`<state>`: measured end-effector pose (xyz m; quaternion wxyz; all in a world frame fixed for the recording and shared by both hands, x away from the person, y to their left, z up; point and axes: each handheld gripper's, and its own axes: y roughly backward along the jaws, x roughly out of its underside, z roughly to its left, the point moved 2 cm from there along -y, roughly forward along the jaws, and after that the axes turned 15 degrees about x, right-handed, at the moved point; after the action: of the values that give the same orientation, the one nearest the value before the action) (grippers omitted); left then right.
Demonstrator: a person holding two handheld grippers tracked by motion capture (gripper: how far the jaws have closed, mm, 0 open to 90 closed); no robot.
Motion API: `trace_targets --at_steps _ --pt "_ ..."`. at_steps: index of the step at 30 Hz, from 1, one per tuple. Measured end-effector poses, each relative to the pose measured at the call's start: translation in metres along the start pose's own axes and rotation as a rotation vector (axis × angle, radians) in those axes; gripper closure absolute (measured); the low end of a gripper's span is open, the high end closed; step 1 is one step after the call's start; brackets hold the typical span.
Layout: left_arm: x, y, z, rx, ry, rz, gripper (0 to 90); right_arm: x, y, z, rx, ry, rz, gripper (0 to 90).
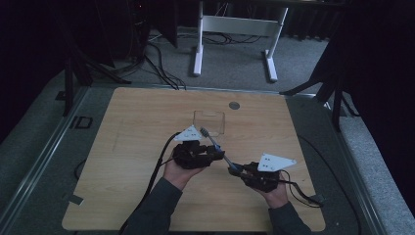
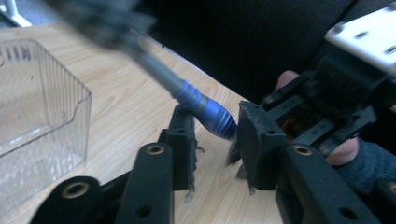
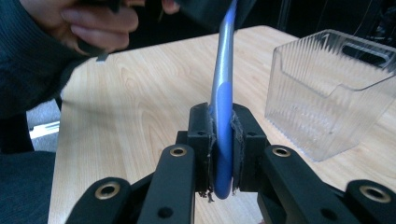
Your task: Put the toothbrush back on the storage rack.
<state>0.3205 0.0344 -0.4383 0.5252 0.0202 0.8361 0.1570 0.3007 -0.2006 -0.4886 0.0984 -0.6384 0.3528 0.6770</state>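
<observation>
On the table [image 1: 147, 196], just before the clear bin [image 1: 209, 122], a toothbrush [image 1: 215, 145] slanting between the two hands, bristle end toward the bin, blue handle end clamped in the closed right gripper [image 1: 236, 169]. Nearer the head, the left gripper [image 1: 215, 155], jaws part-closed around the ribbed blue neck [image 2: 205, 108], apparently not yet pinching. In the left gripper view, gaps beside the neck; in the right gripper view, pads tight on the handle [image 3: 223, 140].

One camera looks down from above on the whole light wooden table [image 1: 147, 147]; two ride close behind the jaws, both catching the clear ribbed plastic box [image 2: 42, 116].
</observation>
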Motion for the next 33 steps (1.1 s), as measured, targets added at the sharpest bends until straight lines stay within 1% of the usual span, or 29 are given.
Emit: trace_targets --at_steps 6,7,8,11,12,15,28,33 --pt "-0.001 -0.003 -0.005 0.061 -0.018 -0.014 76.7 0.003 -0.008 0.005 -0.021 0.014 0.034 78.3" --pt "-0.002 -0.003 -0.006 0.067 -0.021 -0.012 78.8 0.003 -0.009 0.006 -0.020 0.019 0.041 76.4" --pt "-0.003 -0.004 -0.007 0.059 -0.030 -0.005 80.4 0.003 -0.010 0.006 -0.015 0.025 0.049 72.1" --pt "-0.004 -0.005 -0.007 0.039 -0.043 0.008 81.0 0.004 -0.012 0.007 -0.009 0.021 0.055 65.1" --pt "-0.004 -0.005 -0.007 0.022 -0.047 0.013 81.2 0.004 -0.012 0.007 -0.005 0.022 0.058 63.3" --pt "-0.004 -0.003 -0.006 0.001 -0.045 0.016 81.3 0.004 -0.012 0.006 0.000 0.018 0.058 60.1" --pt "-0.007 0.007 -0.002 -0.087 -0.069 0.006 81.4 0.005 -0.011 0.003 0.007 0.008 0.060 56.9" --pt "-0.009 0.009 -0.002 -0.109 -0.079 0.002 81.4 0.006 -0.011 0.003 0.005 0.000 0.063 56.6"
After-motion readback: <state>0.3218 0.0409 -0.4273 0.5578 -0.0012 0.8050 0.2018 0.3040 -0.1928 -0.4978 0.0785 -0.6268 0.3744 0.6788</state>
